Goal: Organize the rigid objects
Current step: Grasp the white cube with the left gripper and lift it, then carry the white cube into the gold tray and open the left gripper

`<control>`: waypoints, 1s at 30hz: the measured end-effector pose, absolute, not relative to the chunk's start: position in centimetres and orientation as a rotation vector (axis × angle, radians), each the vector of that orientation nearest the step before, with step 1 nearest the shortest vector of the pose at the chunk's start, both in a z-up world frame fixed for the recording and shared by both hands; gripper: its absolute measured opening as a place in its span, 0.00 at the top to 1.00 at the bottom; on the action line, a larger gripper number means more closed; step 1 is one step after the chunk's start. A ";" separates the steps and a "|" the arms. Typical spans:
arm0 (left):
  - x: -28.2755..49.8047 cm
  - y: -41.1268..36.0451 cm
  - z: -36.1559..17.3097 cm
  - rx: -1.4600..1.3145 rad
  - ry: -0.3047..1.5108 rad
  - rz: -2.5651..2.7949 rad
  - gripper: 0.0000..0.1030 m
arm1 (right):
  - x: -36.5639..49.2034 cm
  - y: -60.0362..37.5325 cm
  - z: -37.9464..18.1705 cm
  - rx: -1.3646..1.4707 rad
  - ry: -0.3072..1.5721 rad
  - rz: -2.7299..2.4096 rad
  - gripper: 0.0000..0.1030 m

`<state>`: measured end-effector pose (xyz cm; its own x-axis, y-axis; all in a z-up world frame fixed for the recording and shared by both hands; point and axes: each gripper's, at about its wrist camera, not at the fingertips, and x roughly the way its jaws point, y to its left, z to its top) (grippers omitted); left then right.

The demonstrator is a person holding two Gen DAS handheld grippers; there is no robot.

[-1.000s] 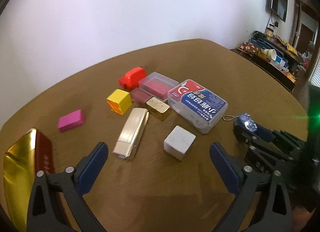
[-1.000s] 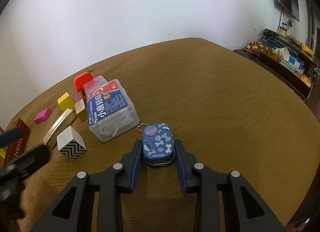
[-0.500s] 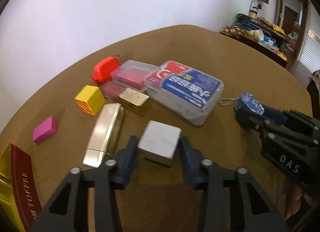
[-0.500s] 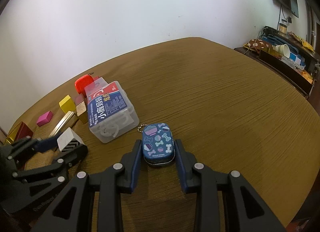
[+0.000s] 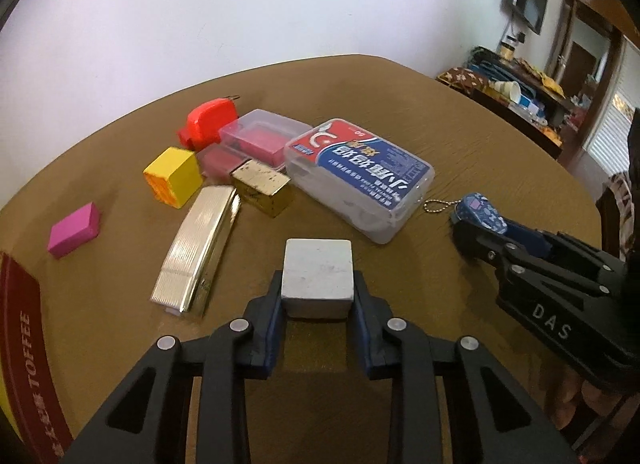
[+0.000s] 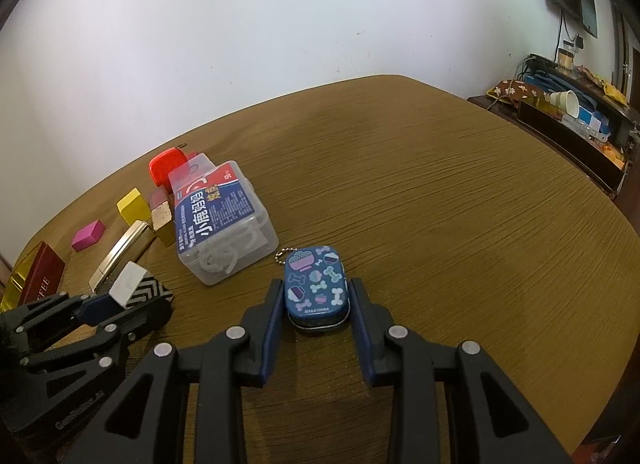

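Observation:
A white cube (image 5: pixel 318 272) with a black zigzag side (image 6: pixel 150 290) rests on the brown table (image 5: pixel 460 123). My left gripper (image 5: pixel 318 282) is closing, and its blue pads press the cube's two sides. In the right wrist view the left gripper (image 6: pixel 120 302) sits low at the left. A small blue tin (image 6: pixel 314 280) with bone pictures and a bead chain lies on the table. My right gripper (image 6: pixel 314 290) is shut on it. The left wrist view has the tin (image 5: pixel 480 209) at the right, in the right gripper (image 5: pixel 478 223).
Behind the cube lie a clear floss box (image 5: pixel 360 171), a long gold bar (image 5: pixel 200 248), a gold block (image 5: pixel 262 185), a yellow cube (image 5: pixel 174 175), a pink block (image 5: pixel 74 228), a red case (image 5: pixel 208 119) and a small clear box (image 5: pixel 262 135). A toffee box (image 5: pixel 24 344) stands at left.
My left gripper came down and forward over the white cube, and its wide-open jaws closed onto the cube's sides. The right gripper and the tin stayed still.

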<state>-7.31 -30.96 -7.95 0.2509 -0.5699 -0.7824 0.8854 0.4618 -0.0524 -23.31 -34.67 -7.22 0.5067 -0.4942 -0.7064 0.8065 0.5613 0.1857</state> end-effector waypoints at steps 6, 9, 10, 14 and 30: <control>-7.6 -28.9 -7.8 0.371 0.885 -1.040 0.74 | -23.1 -34.6 -7.2 0.537 0.651 -0.836 0.69; -8.4 -27.7 -7.6 0.360 0.885 -1.034 0.74 | -23.1 -34.5 -7.2 0.524 0.657 -0.842 0.69; -8.5 -27.4 -7.5 0.354 0.886 -1.035 0.74 | -23.0 -34.4 -7.2 0.521 0.659 -0.844 0.69; -8.6 -25.7 -6.9 0.315 0.900 -1.030 0.74 | -23.0 -34.3 -7.2 0.512 0.664 -0.847 0.69; 1.2 -14.3 0.5 0.084 0.838 -0.778 0.74 | -22.4 -34.1 -7.1 0.477 0.688 -0.865 0.69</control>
<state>1.15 -14.32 0.53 0.4148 -0.5868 -0.6954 0.6499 0.7260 -0.2250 -22.45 -34.06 -7.14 0.4592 -0.5255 -0.7162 0.8160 0.5681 0.1064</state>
